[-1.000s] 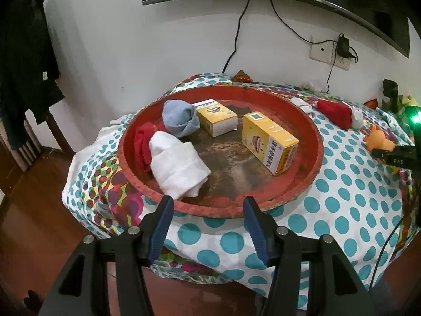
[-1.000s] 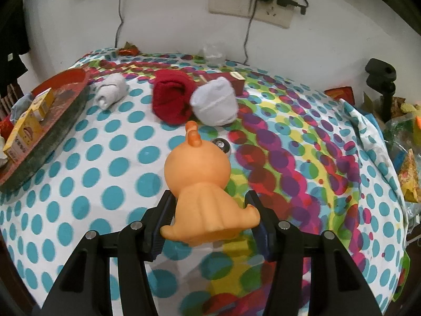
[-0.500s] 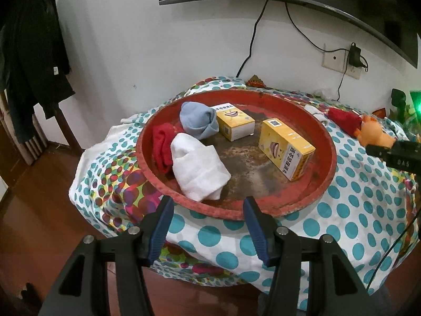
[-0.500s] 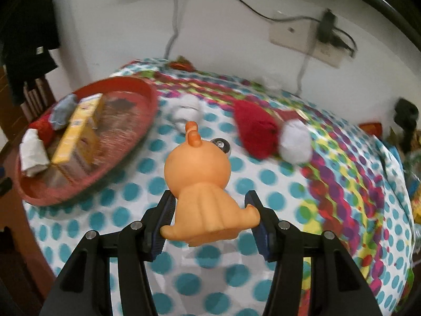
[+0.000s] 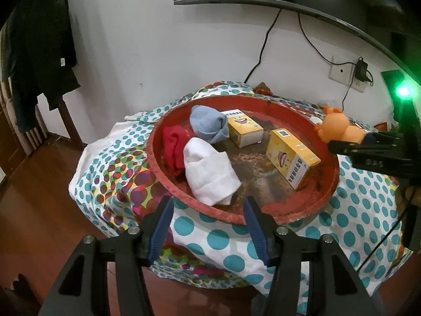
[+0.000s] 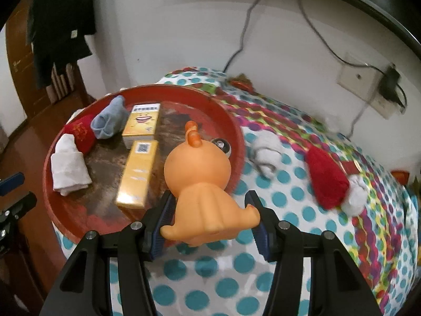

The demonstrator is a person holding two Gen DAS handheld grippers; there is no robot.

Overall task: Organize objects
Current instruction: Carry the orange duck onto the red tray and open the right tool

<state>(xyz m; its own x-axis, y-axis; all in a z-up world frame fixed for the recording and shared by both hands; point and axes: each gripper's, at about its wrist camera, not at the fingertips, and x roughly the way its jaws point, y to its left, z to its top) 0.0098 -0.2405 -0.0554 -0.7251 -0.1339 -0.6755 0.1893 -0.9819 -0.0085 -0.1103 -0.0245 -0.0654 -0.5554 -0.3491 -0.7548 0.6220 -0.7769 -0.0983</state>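
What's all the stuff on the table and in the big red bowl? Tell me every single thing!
red tray: 1, red, on the dotted tablecloth
yellow boxes: 2, yellow and white, inside the tray
white sock roll: 1, white, in the tray near its front rim
red sock roll: 1, red, in the tray beside the white one
blue sock roll: 1, light blue, in the tray by the far box
orange toy: 1, orange, held above the tray's edge
socks on the cloth: 3, one red, two white, outside the tray
wall socket: 1, white, with a black plug
left gripper: open, holds nothing
right gripper: shut on the orange toy
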